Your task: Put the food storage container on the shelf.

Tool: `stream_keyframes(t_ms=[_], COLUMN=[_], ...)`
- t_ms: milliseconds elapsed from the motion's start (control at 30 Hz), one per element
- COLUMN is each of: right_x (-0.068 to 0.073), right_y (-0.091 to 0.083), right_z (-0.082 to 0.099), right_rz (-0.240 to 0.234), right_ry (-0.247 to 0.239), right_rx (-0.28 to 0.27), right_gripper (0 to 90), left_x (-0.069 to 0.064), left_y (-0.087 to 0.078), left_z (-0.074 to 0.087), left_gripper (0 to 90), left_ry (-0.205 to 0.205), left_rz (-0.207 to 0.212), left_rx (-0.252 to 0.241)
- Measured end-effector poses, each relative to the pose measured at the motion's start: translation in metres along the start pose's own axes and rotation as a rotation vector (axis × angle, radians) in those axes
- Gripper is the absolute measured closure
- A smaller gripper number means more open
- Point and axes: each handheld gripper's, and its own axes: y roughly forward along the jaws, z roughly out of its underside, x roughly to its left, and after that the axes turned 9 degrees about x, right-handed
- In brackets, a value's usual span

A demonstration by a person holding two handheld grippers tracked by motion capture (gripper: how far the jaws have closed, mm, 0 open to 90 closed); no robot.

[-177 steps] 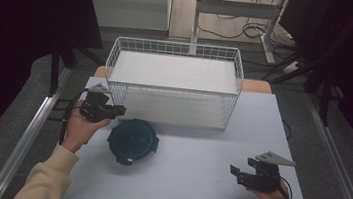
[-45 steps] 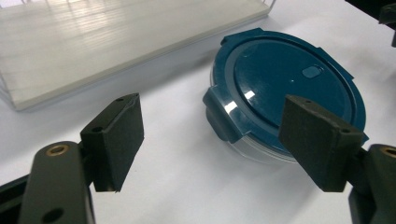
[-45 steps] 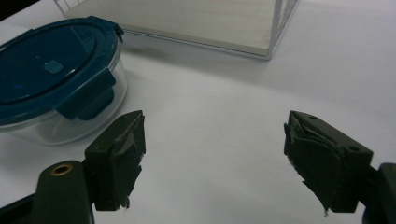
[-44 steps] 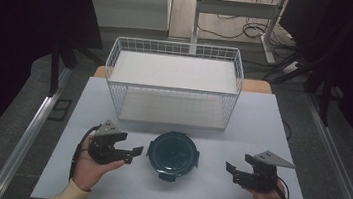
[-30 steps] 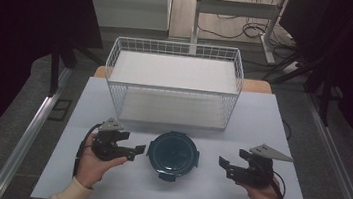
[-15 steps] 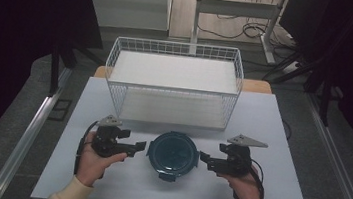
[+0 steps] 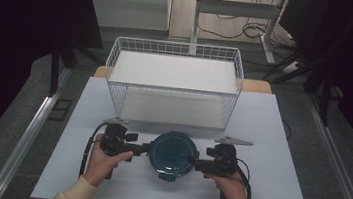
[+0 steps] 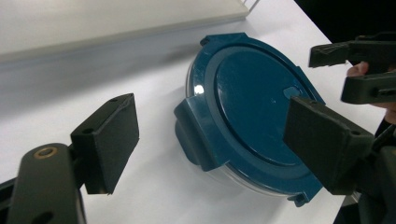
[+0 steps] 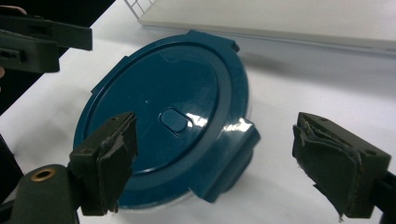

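A round clear container with a dark teal lid (image 7: 173, 154) rests on the white table (image 7: 270, 140), near its front edge. My left gripper (image 7: 144, 148) is at the container's left edge, open, and a latch tab (image 8: 196, 135) of the lid lies between its jaws without being pressed. My right gripper (image 7: 191, 160) is at the container's right edge. Its jaws have just been opening and stand wide on either side of another latch tab (image 9: 233, 154), clear of it. In each gripper view, the other gripper (image 8: 364, 60) (image 9: 37, 37) sits beyond the lid.
A white wire basket (image 7: 173, 90) with a pale liner stands behind the container, at the table's far side. Bare table surface lies left and right of the hands. Metal rails run along both sides of the table.
My right gripper has slid left across the table up to the container's right edge. The left gripper has edged right to its left edge. The container has stayed put over the last second.
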Motion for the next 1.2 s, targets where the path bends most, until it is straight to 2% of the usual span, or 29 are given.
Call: stream_keyframes(t_ms=[33, 100, 167, 200, 233, 267, 433, 633, 833, 900, 933, 1000, 1100, 1167, 1200], right_x=[0.000, 0.000, -0.001, -0.002, -0.002, -0.003, -0.005, -0.007, -0.009, -0.009, -0.009, -0.009, -0.010, -0.012, -0.014], right_y=[0.000, 0.007, 0.010, 0.015, 0.015, 0.019, 0.023, 0.031, 0.039, 0.040, 0.040, 0.040, 0.038, 0.037, 0.035], right_z=[0.000, -0.002, -0.002, -0.001, -0.001, 0.000, 0.001, 0.004, 0.006, 0.007, 0.008, 0.008, 0.010, 0.011, 0.012], right_rz=[0.000, -0.011, -0.019, -0.037, -0.037, -0.042, -0.069, -0.098, -0.143, -0.164, -0.180, -0.185, -0.193, -0.206, -0.220], right_ry=[0.000, 0.036, 0.053, 0.082, 0.082, 0.101, 0.139, 0.191, 0.243, 0.264, 0.281, 0.298, 0.309, 0.324, 0.321], right_rx=[0.000, 0.009, 0.017, 0.032, 0.032, 0.045, 0.055, 0.073, 0.095, 0.094, 0.088, 0.087, 0.088, 0.087, 0.084], right_gripper=[13.4, 11.7, 11.4, 11.0, 11.0, 10.5, 10.2, 10.2, 10.9, 13.9, 17.3, 18.0, 20.2, 22.3, 23.6], left_x=[0.000, 0.003, 0.004, 0.009, 0.009, 0.012, 0.014, 0.016, 0.020, 0.021, 0.020, 0.020, 0.021, 0.019, 0.019], left_y=[0.000, 0.007, 0.008, 0.013, 0.013, 0.017, 0.024, 0.034, 0.048, 0.051, 0.052, 0.051, 0.050, 0.048, 0.046], left_z=[0.000, -0.002, -0.002, -0.001, -0.001, 0.000, 0.001, 0.001, 0.005, 0.005, 0.005, 0.005, 0.006, 0.006, 0.006], left_gripper=[17.9, 17.5, 17.1, 17.1, 16.9, 16.9, 17.2, 18.0, 19.6, 21.5, 22.2, 23.1, 25.6, 26.7, 28.8], left_ry=[0.000, -0.024, -0.036, -0.074, -0.074, -0.089, -0.095, -0.112, -0.182, -0.182, -0.190, -0.194, -0.229, -0.224, -0.206], left_rz=[0.000, 0.045, 0.059, 0.108, 0.108, 0.109, 0.119, 0.164, 0.244, 0.268, 0.269, 0.270, 0.273, 0.269, 0.267], left_rx=[0.000, 0.028, 0.032, 0.046, 0.046, 0.062, 0.091, 0.119, 0.141, 0.152, 0.152, 0.154, 0.149, 0.145, 0.148])
